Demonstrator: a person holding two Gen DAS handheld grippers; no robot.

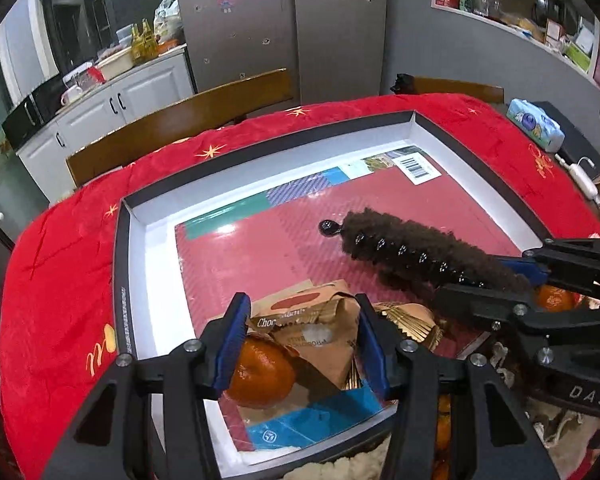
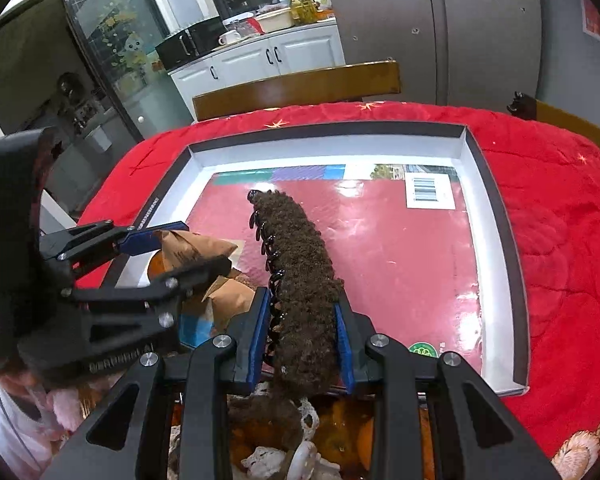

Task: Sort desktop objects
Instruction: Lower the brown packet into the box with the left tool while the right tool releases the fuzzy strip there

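A long fuzzy brown hair clip (image 2: 300, 264) is pinched at its near end by the right tongs (image 2: 302, 332), its long axis running straight out toward the upper middle of the frame, over the shallow box tray (image 2: 496, 216). At middle left, the left tongs (image 1: 300, 344) grip a brown snack packet (image 1: 324, 332) above an orange (image 1: 260, 376).

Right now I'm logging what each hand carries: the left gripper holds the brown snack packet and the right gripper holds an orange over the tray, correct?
Not quite. The right gripper holds the fuzzy brown hair clip, not an orange; the right wrist view shows its fingers closed on it. The left gripper does hold the brown snack packet over the tray.
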